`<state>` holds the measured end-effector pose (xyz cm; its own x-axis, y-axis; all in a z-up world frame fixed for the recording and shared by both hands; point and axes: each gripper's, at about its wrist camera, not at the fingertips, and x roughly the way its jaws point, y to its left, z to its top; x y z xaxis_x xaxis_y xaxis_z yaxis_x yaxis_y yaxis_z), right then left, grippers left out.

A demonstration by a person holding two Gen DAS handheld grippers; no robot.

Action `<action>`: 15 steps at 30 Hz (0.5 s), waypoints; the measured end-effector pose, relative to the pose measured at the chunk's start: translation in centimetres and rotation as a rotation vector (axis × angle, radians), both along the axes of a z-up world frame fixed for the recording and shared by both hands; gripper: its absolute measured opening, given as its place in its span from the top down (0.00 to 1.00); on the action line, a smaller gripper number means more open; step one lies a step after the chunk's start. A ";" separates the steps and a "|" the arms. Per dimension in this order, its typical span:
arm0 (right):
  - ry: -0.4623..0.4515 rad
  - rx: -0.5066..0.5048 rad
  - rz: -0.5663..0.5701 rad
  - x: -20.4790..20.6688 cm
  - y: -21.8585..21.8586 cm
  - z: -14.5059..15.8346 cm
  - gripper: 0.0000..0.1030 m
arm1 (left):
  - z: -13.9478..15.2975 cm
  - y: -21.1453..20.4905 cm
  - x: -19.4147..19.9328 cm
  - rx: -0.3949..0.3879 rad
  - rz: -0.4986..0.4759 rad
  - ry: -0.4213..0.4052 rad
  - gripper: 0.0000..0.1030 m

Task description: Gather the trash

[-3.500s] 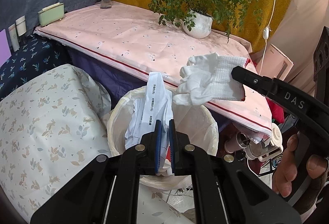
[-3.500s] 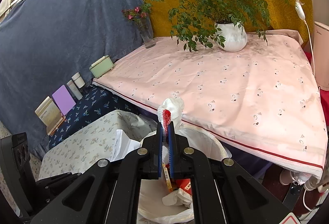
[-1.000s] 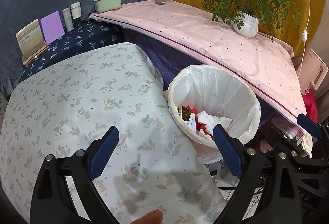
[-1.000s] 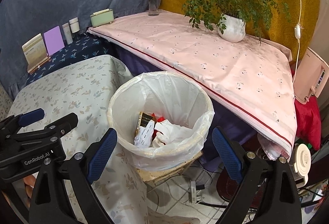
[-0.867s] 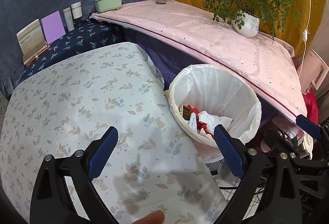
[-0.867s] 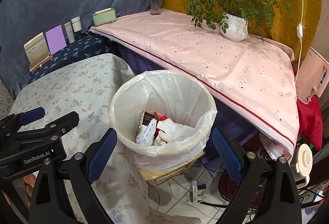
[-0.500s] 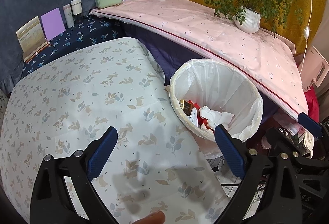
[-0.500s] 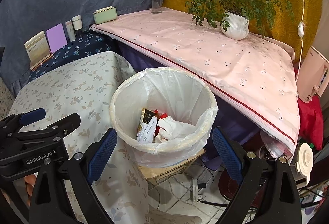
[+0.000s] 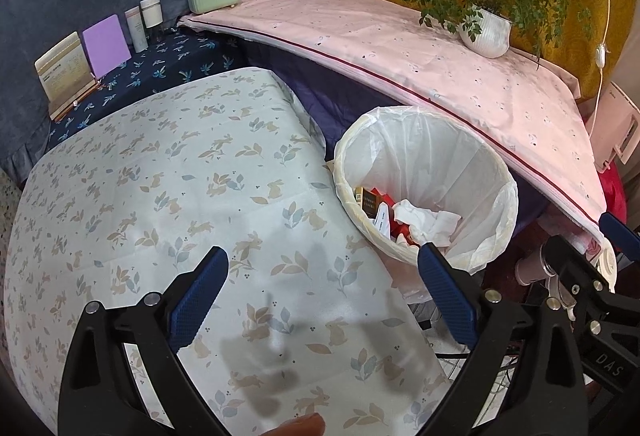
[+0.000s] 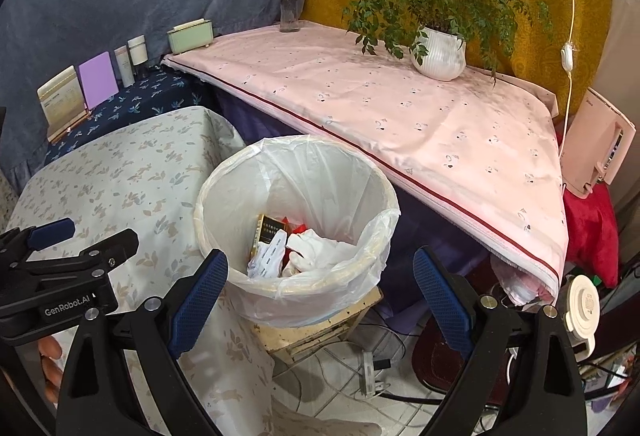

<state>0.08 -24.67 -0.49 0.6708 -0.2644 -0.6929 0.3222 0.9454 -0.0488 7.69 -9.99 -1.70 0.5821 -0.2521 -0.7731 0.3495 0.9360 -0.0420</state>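
A round bin lined with a white bag [image 9: 472,155] [image 10: 320,171] stands between two cloth-covered tables. Inside lie a white glove [image 9: 428,220] [image 10: 316,248], a white printed wrapper [image 10: 268,252] and a dark and gold box [image 9: 370,201] [image 10: 266,232]. My left gripper [image 9: 322,276] is open above the leaf-patterned tablecloth [image 9: 168,195], left of the bin, with nothing between its fingers. My right gripper [image 10: 320,276] is open too, empty, framing the bin's near rim from above. The left gripper also shows at the left edge of the right wrist view [image 10: 52,232].
A pink-clothed table [image 10: 400,107] behind the bin carries a potted plant [image 10: 440,51], a flower vase [image 10: 290,11] and a green box [image 10: 190,33]. Bottles and cards [image 9: 104,43] line the dark blue cloth. Cables, a wooden stool [image 10: 320,332] and clutter sit on the floor.
Earlier both grippers were shut, left on the wrapper and right on the glove, over the bin. Both items now lie inside it. Both grippers are open and have drawn back slightly.
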 end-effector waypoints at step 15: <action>0.002 -0.011 0.014 0.0 0.3 0.1 0.13 | 0.1 -0.2 -0.1 0.005 0.006 -0.003 0.11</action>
